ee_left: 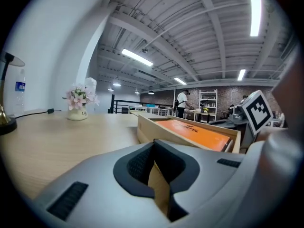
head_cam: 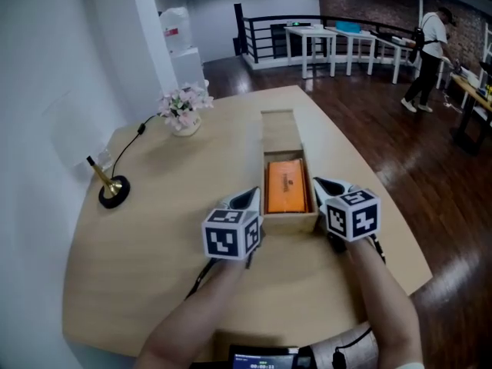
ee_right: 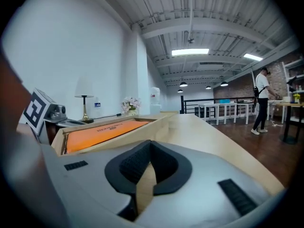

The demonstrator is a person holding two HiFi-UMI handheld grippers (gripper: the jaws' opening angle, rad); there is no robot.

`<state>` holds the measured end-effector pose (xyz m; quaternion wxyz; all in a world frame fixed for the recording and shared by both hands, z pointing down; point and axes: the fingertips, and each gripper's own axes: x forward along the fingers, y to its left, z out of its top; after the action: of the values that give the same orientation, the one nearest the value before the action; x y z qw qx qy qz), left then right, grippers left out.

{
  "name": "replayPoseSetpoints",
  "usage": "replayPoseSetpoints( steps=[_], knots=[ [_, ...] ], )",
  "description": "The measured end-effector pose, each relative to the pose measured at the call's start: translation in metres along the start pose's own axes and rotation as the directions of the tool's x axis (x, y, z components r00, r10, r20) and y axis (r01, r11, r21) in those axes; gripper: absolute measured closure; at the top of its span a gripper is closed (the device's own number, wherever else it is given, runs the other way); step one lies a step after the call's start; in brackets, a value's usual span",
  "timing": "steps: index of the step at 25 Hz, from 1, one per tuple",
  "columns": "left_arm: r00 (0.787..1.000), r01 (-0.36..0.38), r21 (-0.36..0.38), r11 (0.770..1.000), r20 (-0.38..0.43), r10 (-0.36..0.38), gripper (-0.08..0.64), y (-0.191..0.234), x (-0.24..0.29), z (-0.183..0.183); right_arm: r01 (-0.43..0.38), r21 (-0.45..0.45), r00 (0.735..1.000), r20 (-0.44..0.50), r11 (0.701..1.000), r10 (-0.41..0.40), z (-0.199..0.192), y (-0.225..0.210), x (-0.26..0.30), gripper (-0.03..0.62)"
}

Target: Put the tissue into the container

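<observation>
A long open wooden container (head_cam: 278, 123) lies lengthwise on the round wooden table (head_cam: 154, 229). An orange tissue pack (head_cam: 286, 185) lies flat inside its near end. My left gripper (head_cam: 250, 198) sits just left of the container's near corner, shut with nothing between its jaws. My right gripper (head_cam: 321, 184) sits just right of that end, also shut and empty. In the left gripper view the shut gripper (ee_left: 159, 184) points past the container (ee_left: 156, 127) and the pack (ee_left: 194, 131). The right gripper view shows its shut gripper (ee_right: 145, 179) beside the container (ee_right: 156, 125) and the pack (ee_right: 102, 132).
A small vase of pink flowers (head_cam: 184, 110) stands at the table's far left, and a gold lamp base (head_cam: 113, 189) with a black cable sits at the left edge. Beyond the table are a white wall, a water dispenser (head_cam: 178, 37), white tables (head_cam: 338, 41) and a person (head_cam: 427, 48).
</observation>
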<state>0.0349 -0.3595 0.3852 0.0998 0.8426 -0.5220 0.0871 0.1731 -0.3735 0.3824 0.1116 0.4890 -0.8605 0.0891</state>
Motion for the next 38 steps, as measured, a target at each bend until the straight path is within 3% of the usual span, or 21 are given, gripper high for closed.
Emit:
replayPoseSetpoints(
  steps=[3,8,15,18,23,26,29,31,33,35,38],
  knots=[
    [1.000,-0.017,-0.003,1.000,0.008,0.017,0.557,-0.007,0.000,0.000,-0.008,0.014,1.000,-0.008,1.000,0.008,0.001,-0.008,0.007,0.591],
    [1.000,-0.028,-0.039,0.999,0.001,0.028,0.558,-0.006,0.006,0.001,-0.091,0.086,0.995,-0.024,0.992,0.094,0.010,-0.016,0.028,0.591],
    [0.998,-0.063,-0.050,0.997,0.002,0.063,0.558,-0.007,0.026,0.006,-0.161,0.091,0.985,-0.050,0.983,0.166,0.016,-0.034,0.048,0.591],
    [0.999,-0.053,-0.050,0.997,0.001,0.053,0.558,-0.007,0.031,0.008,-0.138,0.089,0.989,-0.042,0.986,0.142,0.016,-0.040,0.048,0.592],
    [0.999,0.032,-0.009,0.999,0.003,-0.032,0.557,-0.007,0.023,0.009,0.006,0.012,0.999,0.043,1.000,-0.006,0.025,-0.058,0.022,0.592],
    [0.992,0.126,0.089,0.988,0.016,-0.128,0.557,-0.002,-0.006,0.012,0.016,-0.042,0.997,0.075,0.999,-0.013,0.025,-0.057,-0.015,0.592],
    [0.965,0.256,0.205,0.945,0.001,-0.262,0.557,0.008,-0.057,0.005,-0.010,-0.088,0.998,0.065,0.996,0.015,0.011,-0.039,-0.054,0.592],
    [0.956,0.289,0.246,0.925,-0.017,-0.293,0.557,0.029,-0.095,-0.005,-0.040,-0.097,0.997,0.061,0.994,0.046,-0.004,-0.022,-0.076,0.588],
    [0.960,0.276,0.238,0.931,-0.018,-0.280,0.557,0.060,-0.134,-0.013,-0.078,-0.077,0.995,0.058,0.994,0.083,-0.019,-0.003,-0.094,0.541],
    [0.973,0.228,0.204,0.952,-0.007,-0.232,0.557,0.098,-0.173,-0.023,-0.121,-0.033,0.990,0.074,0.992,0.123,-0.027,0.018,-0.110,0.523],
    [0.989,0.140,0.102,0.985,0.027,-0.143,0.557,0.149,-0.219,-0.039,-0.142,-0.015,0.985,0.100,0.990,0.143,-0.026,0.038,-0.120,0.523]
  ],
)
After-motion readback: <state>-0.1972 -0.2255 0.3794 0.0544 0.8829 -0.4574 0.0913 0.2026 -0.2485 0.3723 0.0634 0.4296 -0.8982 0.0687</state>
